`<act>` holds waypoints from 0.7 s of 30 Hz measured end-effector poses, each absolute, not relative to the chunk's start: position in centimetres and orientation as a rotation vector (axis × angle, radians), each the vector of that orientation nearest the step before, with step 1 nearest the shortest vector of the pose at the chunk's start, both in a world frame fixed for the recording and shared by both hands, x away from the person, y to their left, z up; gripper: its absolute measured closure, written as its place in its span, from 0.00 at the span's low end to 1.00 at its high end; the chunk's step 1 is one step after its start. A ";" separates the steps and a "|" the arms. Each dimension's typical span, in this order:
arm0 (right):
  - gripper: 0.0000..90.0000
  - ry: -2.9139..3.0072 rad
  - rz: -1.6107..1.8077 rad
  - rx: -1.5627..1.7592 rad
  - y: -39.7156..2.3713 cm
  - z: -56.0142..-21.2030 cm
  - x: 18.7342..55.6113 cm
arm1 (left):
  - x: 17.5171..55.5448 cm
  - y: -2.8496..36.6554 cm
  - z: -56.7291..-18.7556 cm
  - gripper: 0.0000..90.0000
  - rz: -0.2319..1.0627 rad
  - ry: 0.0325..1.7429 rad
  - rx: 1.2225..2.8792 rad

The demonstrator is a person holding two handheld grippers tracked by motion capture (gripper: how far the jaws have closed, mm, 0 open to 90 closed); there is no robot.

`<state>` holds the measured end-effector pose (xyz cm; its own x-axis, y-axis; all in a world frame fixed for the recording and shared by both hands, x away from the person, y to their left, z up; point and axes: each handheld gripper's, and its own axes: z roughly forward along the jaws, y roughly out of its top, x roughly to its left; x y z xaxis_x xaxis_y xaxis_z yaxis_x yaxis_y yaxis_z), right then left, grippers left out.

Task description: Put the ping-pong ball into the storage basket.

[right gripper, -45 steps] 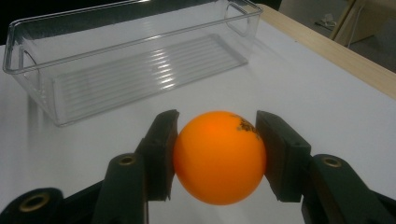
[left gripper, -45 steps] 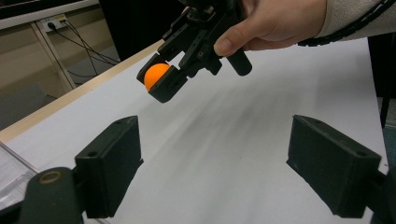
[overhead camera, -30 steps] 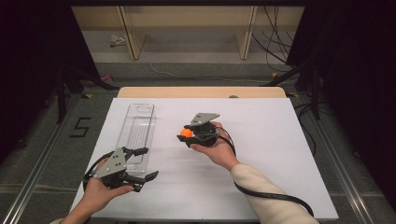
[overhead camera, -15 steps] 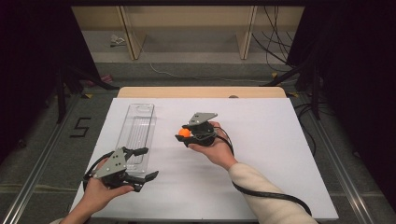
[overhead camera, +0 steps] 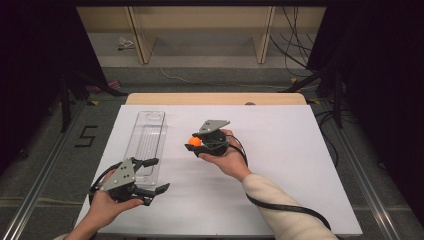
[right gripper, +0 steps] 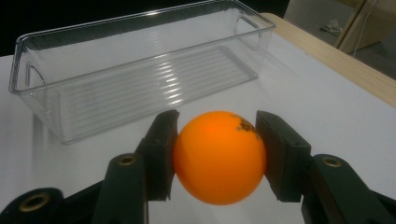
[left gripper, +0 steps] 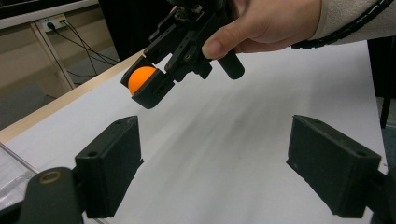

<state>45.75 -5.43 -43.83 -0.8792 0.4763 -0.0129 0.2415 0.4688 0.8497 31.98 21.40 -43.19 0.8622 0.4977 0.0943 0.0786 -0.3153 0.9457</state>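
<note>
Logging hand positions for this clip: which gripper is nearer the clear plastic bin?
Left. The left gripper sits at the near end of the clear, ribbed plastic bin, jaws open. The right gripper, clamping an orange ball, hangs off to the bin's right side.

High view overhead; gripper views close (share ball (right gripper: pixel 219 156)).

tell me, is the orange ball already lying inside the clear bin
No, the orange ball sits clamped in the right gripper, short of the empty clear bin.
</note>
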 end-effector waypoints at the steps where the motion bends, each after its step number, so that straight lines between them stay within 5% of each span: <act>1: 0.57 2.470 1.370 0.613 -5.4 -43.8 45.8 | 32.0 21.4 -43.2 0.19 0.445 0.431 1.862; 21: 0.57 2.471 1.374 0.608 -4.6 -43.7 45.9 | 32.0 21.4 -43.2 0.19 0.445 0.430 1.862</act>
